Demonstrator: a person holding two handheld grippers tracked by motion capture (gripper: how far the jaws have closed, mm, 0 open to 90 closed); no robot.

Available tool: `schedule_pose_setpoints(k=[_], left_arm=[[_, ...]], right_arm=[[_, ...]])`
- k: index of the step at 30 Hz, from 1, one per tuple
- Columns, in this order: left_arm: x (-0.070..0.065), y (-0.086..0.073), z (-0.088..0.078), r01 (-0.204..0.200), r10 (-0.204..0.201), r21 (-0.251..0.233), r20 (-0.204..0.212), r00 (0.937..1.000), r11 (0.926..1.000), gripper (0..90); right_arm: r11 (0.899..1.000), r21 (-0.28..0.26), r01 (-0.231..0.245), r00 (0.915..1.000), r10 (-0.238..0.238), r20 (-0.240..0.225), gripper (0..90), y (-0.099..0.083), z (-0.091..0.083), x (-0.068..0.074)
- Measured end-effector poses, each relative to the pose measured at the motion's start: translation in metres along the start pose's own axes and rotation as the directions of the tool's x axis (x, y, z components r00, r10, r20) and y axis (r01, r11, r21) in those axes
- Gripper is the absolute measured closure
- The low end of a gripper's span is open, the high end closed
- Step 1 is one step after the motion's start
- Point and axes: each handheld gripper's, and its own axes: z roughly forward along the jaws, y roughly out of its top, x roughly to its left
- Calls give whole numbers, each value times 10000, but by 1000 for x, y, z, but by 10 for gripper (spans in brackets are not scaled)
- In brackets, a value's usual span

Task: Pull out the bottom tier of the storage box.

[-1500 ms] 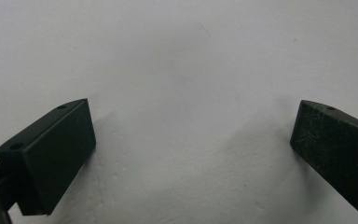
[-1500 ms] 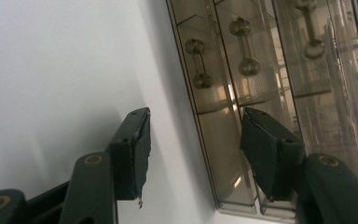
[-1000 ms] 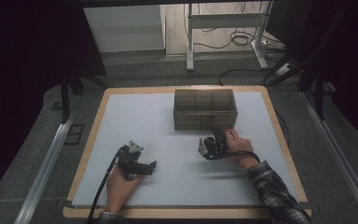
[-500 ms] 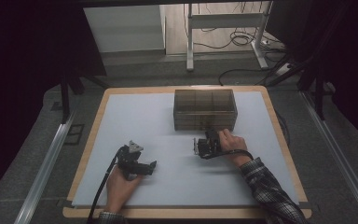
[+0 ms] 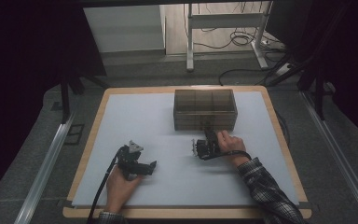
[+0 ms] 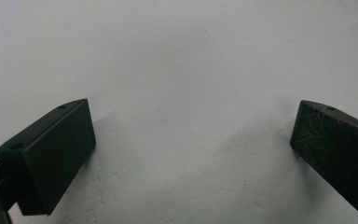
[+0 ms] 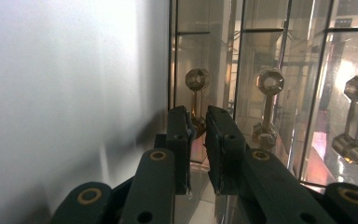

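Here, drawer handle (image 7: pixel 196 105) between right gripper (image 7: pixel 198 122) jaws

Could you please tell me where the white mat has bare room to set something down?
Bare: between the left gripper and the drawer box, plus the mat's far-left stretch. Crowded: the box front, where the right gripper grips a handle.

I note the drawer box (image 5: pixel 205 109) sits far-centre on the mat (image 5: pixel 140 116). My right gripper (image 5: pixel 207 140) lies just before it; my left gripper (image 5: pixel 142 167) near-left.
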Motion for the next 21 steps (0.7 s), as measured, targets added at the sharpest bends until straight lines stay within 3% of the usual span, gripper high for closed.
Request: schedule_pose_setpoints(k=[6,7,8,11,12,13,14,16,17,21], left_arm=[[0,0,0,1,-1,-2,0,10000,10000,0],[0,0,0,1,-1,-2,0,10000,10000,0],[0,0,0,-1,1,1,1,10000,10000,0],[0,0,0,-2,2,1,1,10000,10000,0],[0,0,0,-1,1,1,0,10000,10000,0],[0,0,0,2,-2,-2,0,10000,10000,0],[0,0,0,-2,2,1,-1,10000,10000,0],[0,0,0,-1,1,-1,-1,10000,10000,0],[0,0,0,-1,1,0,-1,10000,10000,0],[0,0,0,-6,6,0,-1,10000,10000,0]], right_arm=[[9998,-175,-48,10000,49,47,799,-1,-4,2],[9994,-306,-128,9982,110,-585,799,-2,-6,0],[9996,-268,-106,9999,104,-75,798,-2,-9,2],[9993,-341,-163,9998,158,-136,797,-3,-14,2],[9986,-476,-249,9971,214,-725,797,-4,-14,1],[9984,-500,-248,9971,211,-730,797,-4,-15,2],[9987,-447,-250,9993,237,-302,796,-4,-18,3],[9981,-531,-319,9985,295,-454,795,-4,-21,4],[9981,-529,-330,9994,327,-56,795,-4,-22,6],[9974,-626,-359,9984,331,-454,794,-5,-26,6]])
